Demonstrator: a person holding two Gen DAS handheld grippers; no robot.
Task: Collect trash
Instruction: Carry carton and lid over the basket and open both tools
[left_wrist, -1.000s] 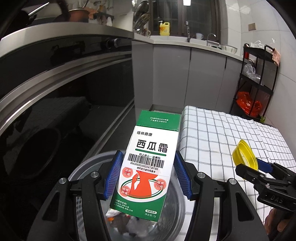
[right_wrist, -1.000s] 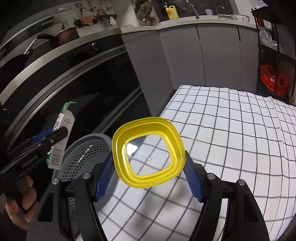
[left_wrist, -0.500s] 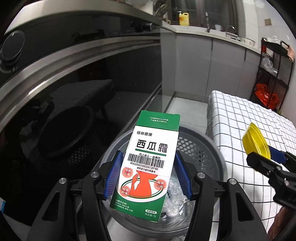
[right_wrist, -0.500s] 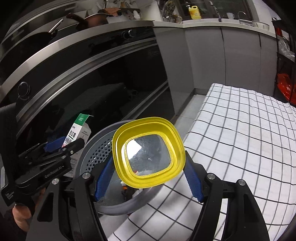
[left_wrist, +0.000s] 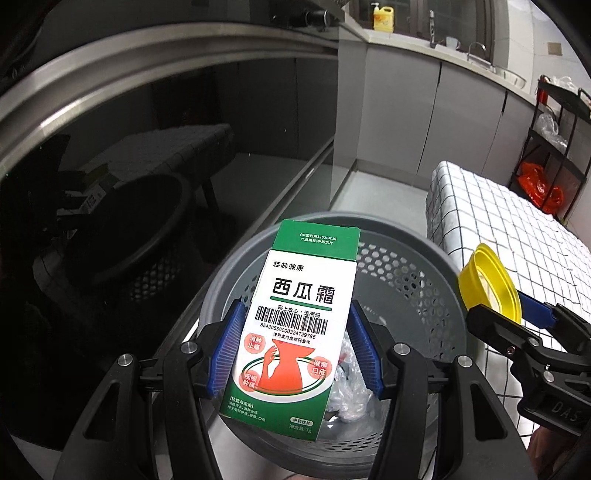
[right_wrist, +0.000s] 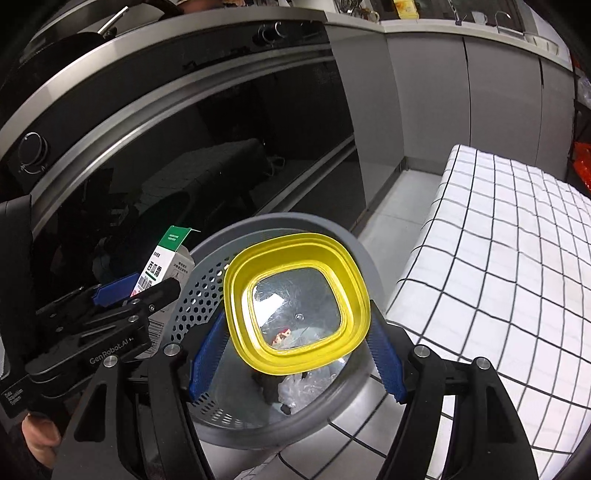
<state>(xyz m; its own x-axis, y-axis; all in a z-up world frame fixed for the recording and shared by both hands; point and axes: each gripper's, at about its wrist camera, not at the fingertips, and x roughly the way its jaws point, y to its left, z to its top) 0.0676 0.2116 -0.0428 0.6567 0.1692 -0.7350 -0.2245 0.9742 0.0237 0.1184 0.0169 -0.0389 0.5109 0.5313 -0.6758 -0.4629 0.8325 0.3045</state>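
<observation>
A green-and-white printed cardboard medicine box (left_wrist: 293, 317) is held upright between the blue ribbed pads of the left gripper (left_wrist: 295, 349), clamped on its two narrow side faces at about mid-height. It is judged to be light and thin-walled, so it would crush under a hard squeeze; the flat side faces are the sensible place for a hold, and the ribbed pads should keep the glossy card from slipping. The box is poised over the mouth of a grey perforated plastic waste basket (left_wrist: 417, 269), its lower end within the outline of the rim.

A yellow square plastic lid with a clear centre panel (right_wrist: 297, 306) is gripped by the right gripper (right_wrist: 295, 354), pinched at its opposite edges near the lower half. The lid is judged to be light, fairly stiff at the rim and smooth, so a hold on the raised rim is safer than on the clear panel. It is held face-on to the right wrist camera, tilted up, above the same basket, in which crumpled clear plastic wrapping (right_wrist: 306, 387) already lies.

Both grippers are angled forward and downward toward the basket, side by side, the left one nearer the dark glass oven front (right_wrist: 221, 155), the right one nearer the black-and-white checked tablecloth (right_wrist: 509, 266).
</observation>
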